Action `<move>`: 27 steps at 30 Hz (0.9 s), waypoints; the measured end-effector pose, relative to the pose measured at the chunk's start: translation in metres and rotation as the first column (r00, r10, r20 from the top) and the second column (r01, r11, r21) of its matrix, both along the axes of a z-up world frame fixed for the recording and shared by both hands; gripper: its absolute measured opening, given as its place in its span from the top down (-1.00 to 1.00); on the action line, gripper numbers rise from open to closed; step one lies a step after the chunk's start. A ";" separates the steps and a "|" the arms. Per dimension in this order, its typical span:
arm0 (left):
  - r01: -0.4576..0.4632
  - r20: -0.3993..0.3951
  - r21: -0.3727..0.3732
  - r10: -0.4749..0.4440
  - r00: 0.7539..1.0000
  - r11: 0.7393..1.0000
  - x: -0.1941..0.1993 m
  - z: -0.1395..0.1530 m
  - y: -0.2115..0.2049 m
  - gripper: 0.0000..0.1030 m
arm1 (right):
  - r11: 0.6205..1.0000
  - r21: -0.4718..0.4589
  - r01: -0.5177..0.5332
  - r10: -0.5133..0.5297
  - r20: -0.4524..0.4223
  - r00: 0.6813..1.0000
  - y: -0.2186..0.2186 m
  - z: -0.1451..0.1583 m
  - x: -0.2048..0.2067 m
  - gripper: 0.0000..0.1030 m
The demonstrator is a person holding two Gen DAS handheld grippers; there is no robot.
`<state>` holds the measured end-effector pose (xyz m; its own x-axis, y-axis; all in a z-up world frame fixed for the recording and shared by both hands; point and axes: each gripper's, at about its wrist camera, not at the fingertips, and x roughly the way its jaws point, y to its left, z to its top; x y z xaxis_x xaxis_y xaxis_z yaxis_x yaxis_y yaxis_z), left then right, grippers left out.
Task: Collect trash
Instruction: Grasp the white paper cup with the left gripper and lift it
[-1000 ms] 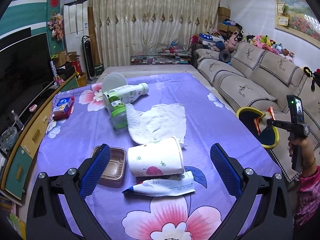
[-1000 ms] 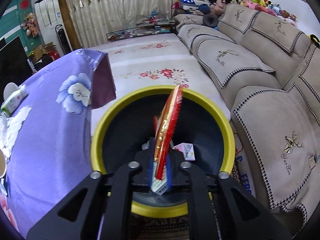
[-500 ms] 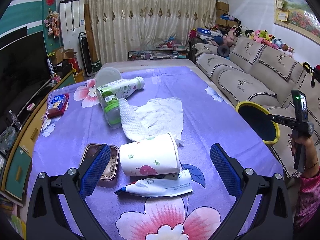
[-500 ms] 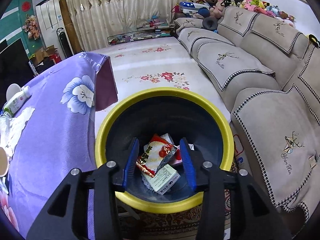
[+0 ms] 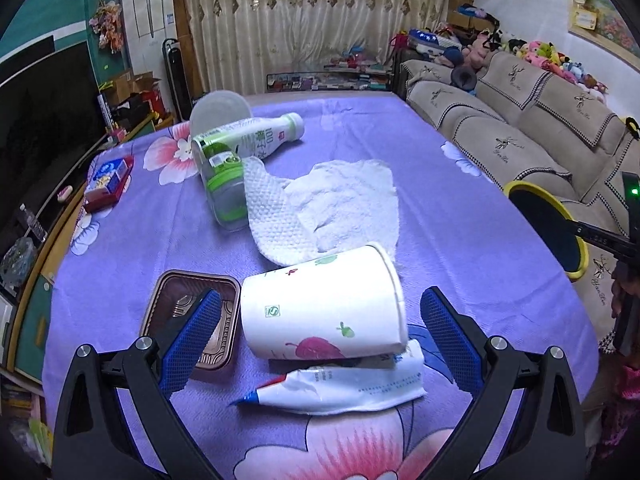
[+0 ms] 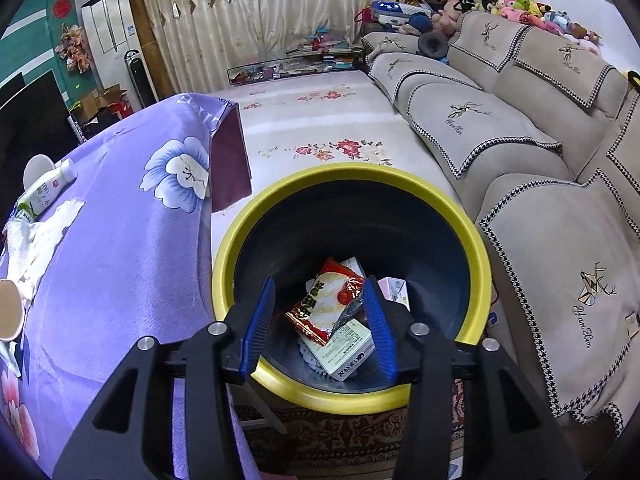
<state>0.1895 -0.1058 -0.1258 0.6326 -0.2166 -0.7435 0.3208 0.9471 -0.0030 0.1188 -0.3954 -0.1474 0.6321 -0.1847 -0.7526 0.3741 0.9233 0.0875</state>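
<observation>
While the right gripper point(image 6: 320, 320) hangs spread and empty over the yellow-rimmed dark bin point(image 6: 352, 396) at the frame's centre, a red-and-white snack wrapper point(image 6: 326, 306) lies inside among small cartons. In the left wrist view, the left gripper point(image 5: 316, 340) is spread wide around a white paper cup point(image 5: 324, 312) lying on its side at lower centre on the purple floral tablecloth point(image 5: 460, 208), over a flattened white pouch point(image 5: 340, 390), with a brown plastic tray point(image 5: 188, 304) just beside it.

Purple floral tablecloth point(image 5: 460, 216), yellow-rimmed dk blue bin point(image 6: 474, 248), white cup point(image 5: 324, 308)
</observation>
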 end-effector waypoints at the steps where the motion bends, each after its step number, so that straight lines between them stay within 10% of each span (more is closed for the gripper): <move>1: -0.005 -0.007 0.002 0.005 1.000 1.000 0.003 -0.002 0.000 -0.91 | 1.000 0.001 -0.003 0.003 -0.003 1.000 0.001 -0.001 0.001 0.15; 27: 0.025 0.032 0.015 -0.025 0.999 1.000 -0.005 0.016 -0.014 -0.66 | 1.000 0.014 -0.007 0.007 0.009 1.000 0.002 -0.003 -0.005 0.14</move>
<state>0.1842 -0.1198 -0.1095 0.6506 -0.2218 -0.7263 0.3443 0.9386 0.0218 0.1135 -0.3937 -0.1501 0.6401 -0.1699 -0.7492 0.3668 0.9245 0.1037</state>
